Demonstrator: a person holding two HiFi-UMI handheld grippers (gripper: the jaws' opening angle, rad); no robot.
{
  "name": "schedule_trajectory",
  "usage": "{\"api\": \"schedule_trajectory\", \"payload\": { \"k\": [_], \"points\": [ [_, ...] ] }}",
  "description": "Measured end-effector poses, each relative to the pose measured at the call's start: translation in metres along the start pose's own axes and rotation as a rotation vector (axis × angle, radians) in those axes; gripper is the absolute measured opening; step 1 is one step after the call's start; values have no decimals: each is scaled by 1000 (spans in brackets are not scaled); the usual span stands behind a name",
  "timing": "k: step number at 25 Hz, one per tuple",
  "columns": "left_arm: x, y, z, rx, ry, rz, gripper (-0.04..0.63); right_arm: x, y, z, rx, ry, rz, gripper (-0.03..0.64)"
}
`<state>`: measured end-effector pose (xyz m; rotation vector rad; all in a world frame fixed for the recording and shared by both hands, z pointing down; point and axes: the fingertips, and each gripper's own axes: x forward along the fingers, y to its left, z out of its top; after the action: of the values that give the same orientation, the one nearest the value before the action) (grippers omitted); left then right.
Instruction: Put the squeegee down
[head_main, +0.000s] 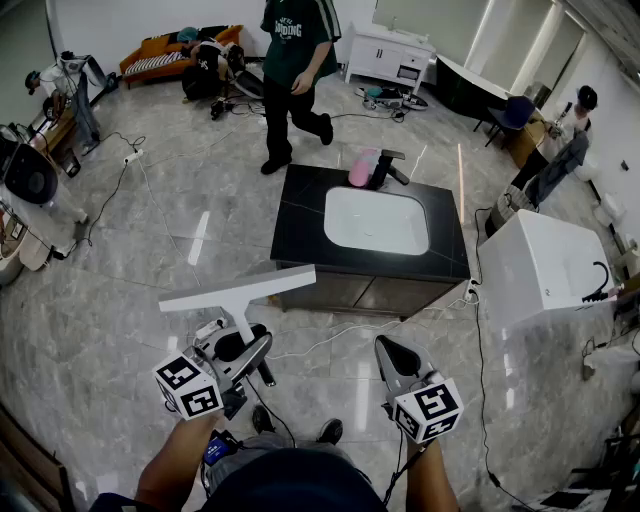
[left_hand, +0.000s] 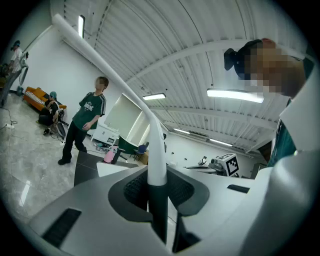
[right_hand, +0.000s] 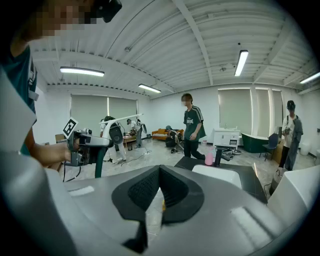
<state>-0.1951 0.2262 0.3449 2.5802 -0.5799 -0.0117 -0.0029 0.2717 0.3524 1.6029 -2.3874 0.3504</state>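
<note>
Room: wide hall with a glossy grey marble floor (head_main: 120, 270); a person in a dark green shirt (head_main: 295, 60) walks at the far side.
Tabletop: black vanity tabletop (head_main: 300, 215) with a white sunken basin (head_main: 377, 222), ahead of both grippers and well apart from them.
Squeegee: white squeegee with a long straight blade bar and a dark handle (head_main: 238, 290), held in the air above the floor, blade uppermost.
Left gripper: left gripper (head_main: 250, 352) clamped on the dark handle, just below the white neck.
Right gripper: right gripper (head_main: 390, 350) closed, nothing between its jaws.
Handling: probably light, stiff plastic, top-heavy toward the wide bar. The smooth handle may swivel in the grip, so the handle near the neck is the sensible hold, and laying it flat seems safest.
</note>
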Motion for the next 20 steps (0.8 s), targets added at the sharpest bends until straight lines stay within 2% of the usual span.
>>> {"api": "schedule_trajectory", "payload": {
  "k": [9,13,20],
  "points": [
    [-7,-4,-30,-61,55,-40,66,4,11,-10,117,-22,26,6],
    [-11,-4,-30,-76,71,-41,66,8,10,-6,166,-32,33,6],
    [-11,2,-32,-75,67,-51,66,13,12,-9,184,-49,28,6]
  ]
}}
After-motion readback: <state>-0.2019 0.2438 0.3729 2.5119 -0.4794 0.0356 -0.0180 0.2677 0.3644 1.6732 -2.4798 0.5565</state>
